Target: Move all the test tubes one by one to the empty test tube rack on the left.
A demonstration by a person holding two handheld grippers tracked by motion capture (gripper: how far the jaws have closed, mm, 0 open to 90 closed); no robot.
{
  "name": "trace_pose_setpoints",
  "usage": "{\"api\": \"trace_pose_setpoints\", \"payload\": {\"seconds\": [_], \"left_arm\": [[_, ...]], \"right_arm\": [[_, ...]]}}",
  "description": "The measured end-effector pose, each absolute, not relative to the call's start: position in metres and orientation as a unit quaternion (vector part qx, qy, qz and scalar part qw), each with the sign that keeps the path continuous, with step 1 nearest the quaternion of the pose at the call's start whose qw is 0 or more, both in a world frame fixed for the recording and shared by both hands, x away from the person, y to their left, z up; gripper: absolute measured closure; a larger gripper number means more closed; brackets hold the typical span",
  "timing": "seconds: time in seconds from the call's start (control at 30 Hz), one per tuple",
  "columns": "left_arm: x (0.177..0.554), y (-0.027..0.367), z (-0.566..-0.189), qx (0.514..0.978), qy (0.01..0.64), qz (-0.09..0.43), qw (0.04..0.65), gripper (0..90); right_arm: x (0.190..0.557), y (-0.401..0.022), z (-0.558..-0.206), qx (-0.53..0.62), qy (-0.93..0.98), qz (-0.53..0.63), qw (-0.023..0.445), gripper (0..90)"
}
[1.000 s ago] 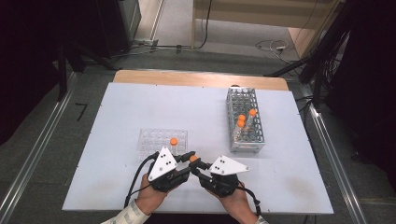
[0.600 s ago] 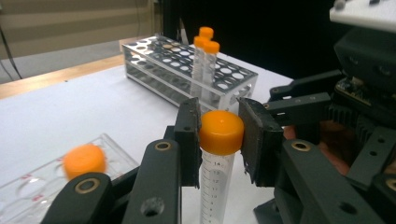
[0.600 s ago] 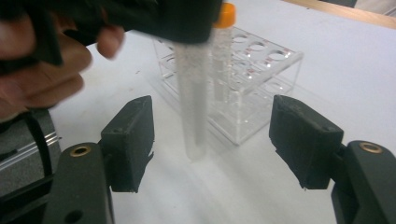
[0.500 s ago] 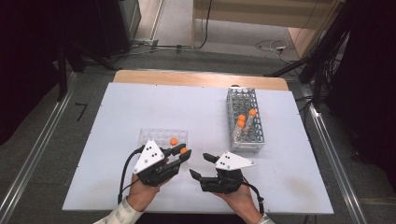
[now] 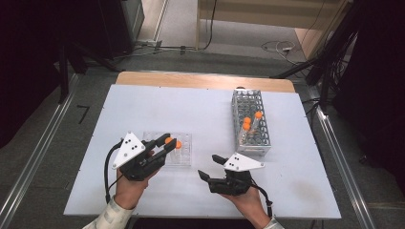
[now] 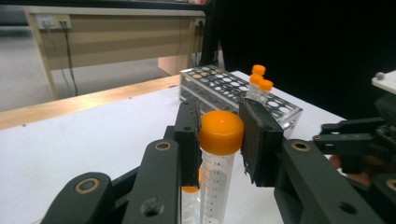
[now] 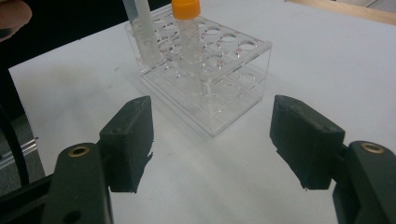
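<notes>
1. While the two tools met over the near desk a second ago, we now hold them apart: our left tool [image 5: 165, 143] has swung out over the clear rack [image 5: 184, 160], and our right tool [image 5: 210, 167] has dropped back toward us.
2. Our left tool is clamped on an orange-capped tube [image 6: 220, 140], the cap pinched between both pads [image 6: 189, 135], the tube upright below it.
3. Our right tool [image 7: 212, 135] stands wide open and empty, so we judge the tube has passed across to the left tool and is about to be seated in the rack.
4. Just beyond the held tube, a second capped tube [image 5: 178, 144] already stands in the clear rack.
5. Well ahead and to the right of both tools, the metal rack [image 5: 250, 124] keeps three more orange-capped tubes [image 5: 247, 123].
6. Our right gripper view shows the empty wells of the clear rack [image 7: 224, 79] and the seated tube [image 7: 187, 32]; the left gripper view gives the grip itself, which the high view leaves too small to judge.
</notes>
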State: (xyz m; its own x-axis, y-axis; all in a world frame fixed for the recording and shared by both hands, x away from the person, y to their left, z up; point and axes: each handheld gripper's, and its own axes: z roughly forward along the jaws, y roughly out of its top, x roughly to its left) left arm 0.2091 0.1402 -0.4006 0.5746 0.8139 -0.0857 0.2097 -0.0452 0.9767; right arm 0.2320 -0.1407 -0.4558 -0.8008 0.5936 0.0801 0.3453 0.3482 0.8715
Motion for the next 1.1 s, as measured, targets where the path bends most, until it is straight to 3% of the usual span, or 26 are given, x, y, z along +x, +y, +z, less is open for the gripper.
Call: {"api": "trace_pose_setpoints", "payload": {"seconds": [0.37, 1.1], "left_arm": [[0.220, 0.142, -0.404, 0.667, 0.384, 0.303, 0.561, 69.9], [0.230, 0.137, -0.422, 0.676, 0.390, 0.301, 0.548, 69.6]], "right_arm": [[0.232, -0.140, -0.456, 0.290, 0.812, 0.490, 0.126, 29.0], [0.232, -0.141, -0.456, 0.291, 0.811, 0.492, 0.127, 29.1]]}}
